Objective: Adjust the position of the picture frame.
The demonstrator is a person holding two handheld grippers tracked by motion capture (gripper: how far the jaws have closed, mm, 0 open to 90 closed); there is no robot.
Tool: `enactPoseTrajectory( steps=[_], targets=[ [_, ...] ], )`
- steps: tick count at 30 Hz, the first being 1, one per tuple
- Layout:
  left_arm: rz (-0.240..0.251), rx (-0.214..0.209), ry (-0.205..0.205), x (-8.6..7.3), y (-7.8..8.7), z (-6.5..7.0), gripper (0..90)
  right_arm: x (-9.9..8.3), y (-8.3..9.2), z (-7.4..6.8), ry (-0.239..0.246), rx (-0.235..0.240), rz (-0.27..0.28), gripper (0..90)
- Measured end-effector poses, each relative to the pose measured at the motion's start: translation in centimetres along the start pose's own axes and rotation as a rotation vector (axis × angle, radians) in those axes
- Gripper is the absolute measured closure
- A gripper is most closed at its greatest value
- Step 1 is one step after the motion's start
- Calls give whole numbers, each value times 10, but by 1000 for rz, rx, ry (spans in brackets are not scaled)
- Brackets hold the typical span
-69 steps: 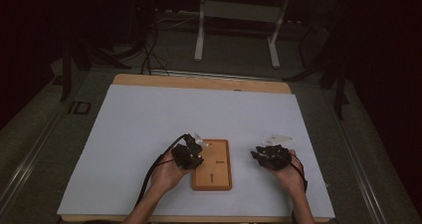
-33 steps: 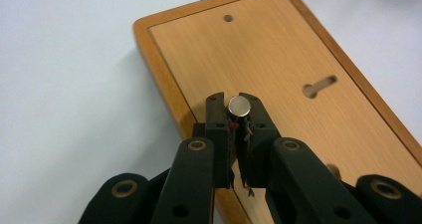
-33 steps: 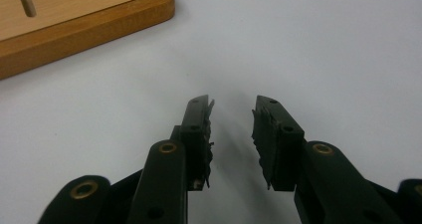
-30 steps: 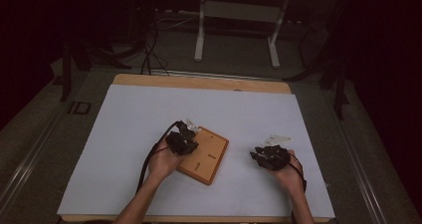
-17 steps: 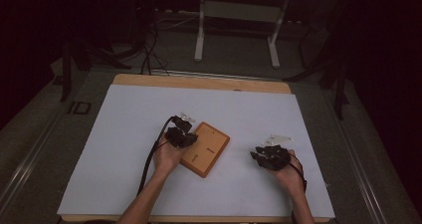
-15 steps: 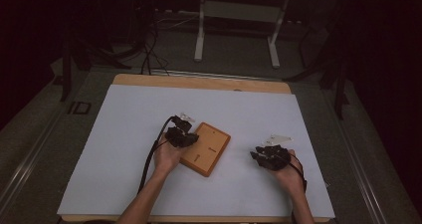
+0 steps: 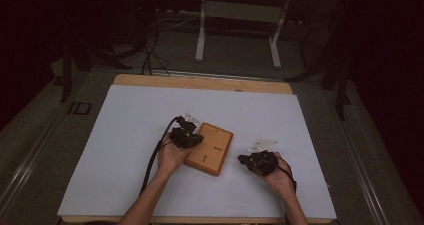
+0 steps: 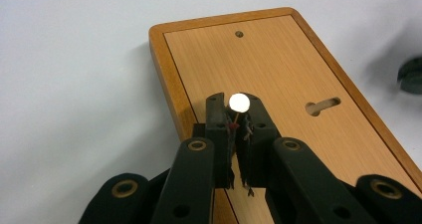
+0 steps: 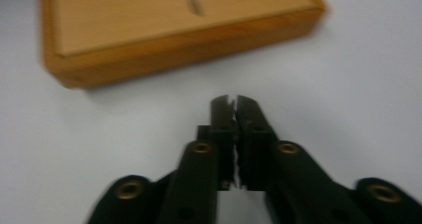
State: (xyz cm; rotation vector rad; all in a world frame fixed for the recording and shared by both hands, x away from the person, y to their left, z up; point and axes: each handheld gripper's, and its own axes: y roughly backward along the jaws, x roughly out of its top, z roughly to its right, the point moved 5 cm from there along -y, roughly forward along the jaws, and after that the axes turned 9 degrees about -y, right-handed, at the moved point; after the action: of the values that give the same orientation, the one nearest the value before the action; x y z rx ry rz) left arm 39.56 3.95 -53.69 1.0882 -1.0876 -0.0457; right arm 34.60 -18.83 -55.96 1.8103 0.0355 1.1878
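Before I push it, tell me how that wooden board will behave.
The wooden board looks rigid and lies flat, so it will probably slide and turn rather than tip or roll. The smooth white table cover suggests little grip. Its thick edge hints at moderate weight.

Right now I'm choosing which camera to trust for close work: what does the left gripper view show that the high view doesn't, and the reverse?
The left gripper view alone shows a small white-headed pin pinched in the left gripper, over the board's keyhole slot. The high view alone shows the whole white table, both hands, the right gripper resting beside the board, and the floor with a metal stand beyond. Both show the wooden board lying flat.
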Motion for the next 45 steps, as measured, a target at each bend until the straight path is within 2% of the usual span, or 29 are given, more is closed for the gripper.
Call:
enactPoseTrajectory(
  steps=[1,2,3,7,11,15,21,26,28,31,34,35,39,42,44,45],
  targets=[
    [0,-4,4,1,-1,0,849,1,-4,-7,13,27,-4,895],
    [0,-4,4,1,-1,0,849,1,-4,-7,13,27,-4,895],
    [0,-8,7,2,-2,0,849,3,-9,-14,23,52,-8,896],
    [2,-14,4,3,-2,1,849,4,-18,-25,45,79,-27,897],
    [8,-7,-2,6,-3,1,849,4,-22,-28,47,90,-33,898],
    [10,-4,-2,7,-2,-1,849,5,-23,-33,43,120,-24,898],
    [24,-8,11,7,-2,-3,848,6,-27,-43,70,142,-25,898],
    [48,-25,18,8,-1,-3,846,9,-27,-54,89,190,-10,898],
    [55,-35,14,8,-3,-2,847,9,-27,-58,98,212,-6,898],
    [40,-37,-16,7,-6,1,847,9,-28,-64,127,224,-19,898],
    [32,-46,-27,4,-9,1,847,8,-26,-64,137,233,-23,897],
    [35,-54,-20,3,-9,1,848,8,-24,-63,137,233,-20,897],
    [28,-57,-34,2,-11,2,847,12,-13,-49,111,212,20,897],
    [19,-61,-40,1,-11,2,847,14,-5,-33,59,153,55,897],
    [14,-59,-41,-1,-12,2,848,13,-2,-22,36,91,65,897],
    [9,-59,-45,-1,-12,1,848,13,-1,-19,30,76,68,897]
  ],
)
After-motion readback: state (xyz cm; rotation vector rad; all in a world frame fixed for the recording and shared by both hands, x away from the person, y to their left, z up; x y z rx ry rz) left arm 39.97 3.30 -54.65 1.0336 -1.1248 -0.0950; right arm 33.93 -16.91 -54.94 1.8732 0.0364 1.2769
